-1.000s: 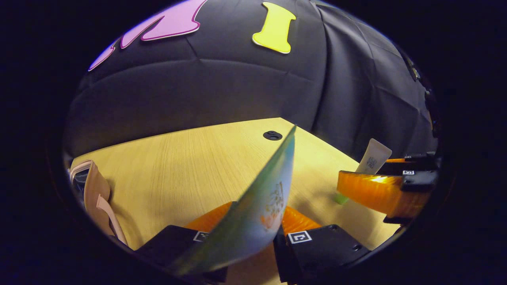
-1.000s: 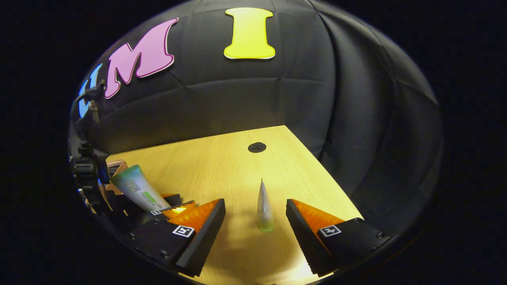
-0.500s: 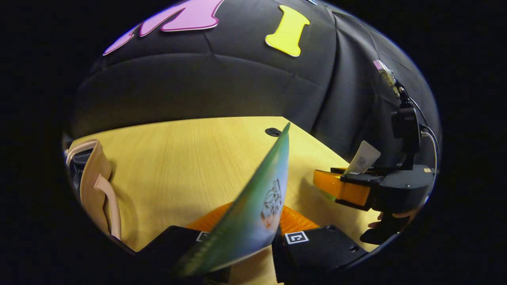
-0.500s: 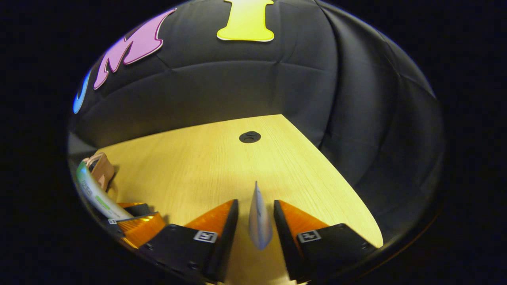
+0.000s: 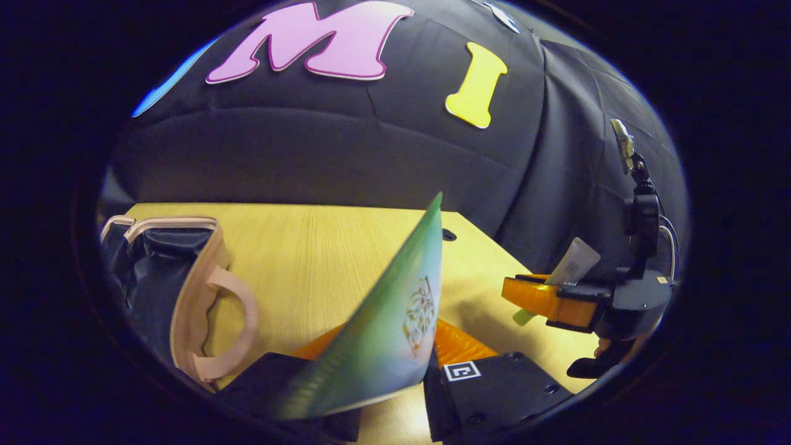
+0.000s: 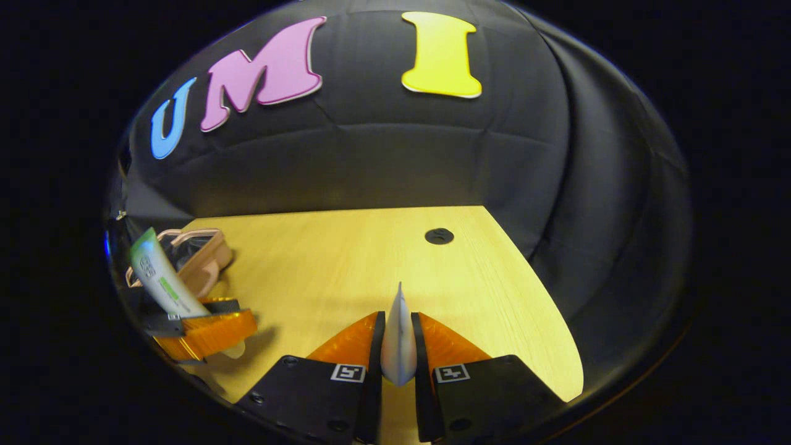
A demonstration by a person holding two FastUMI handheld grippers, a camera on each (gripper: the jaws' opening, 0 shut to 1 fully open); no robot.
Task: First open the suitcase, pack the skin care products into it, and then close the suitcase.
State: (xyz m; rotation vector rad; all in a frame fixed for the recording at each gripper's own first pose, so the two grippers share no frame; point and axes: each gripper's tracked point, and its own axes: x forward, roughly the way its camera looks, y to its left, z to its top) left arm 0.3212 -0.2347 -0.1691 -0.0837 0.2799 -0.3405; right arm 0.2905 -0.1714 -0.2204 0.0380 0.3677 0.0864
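Suitcase (image 5: 185, 290) interior — dark, indistinct

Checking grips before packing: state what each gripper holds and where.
Left gripper pinches the green tube near its lower body; right gripper pinches the white tube near its base.

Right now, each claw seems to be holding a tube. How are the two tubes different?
The green tube in the left gripper is green and blue with a drawing on it; the white tube in the right gripper is plain and pale. The green tube looks broader; the white tube looks slimmer. Both are pinched between orange fingers, flat ends up.
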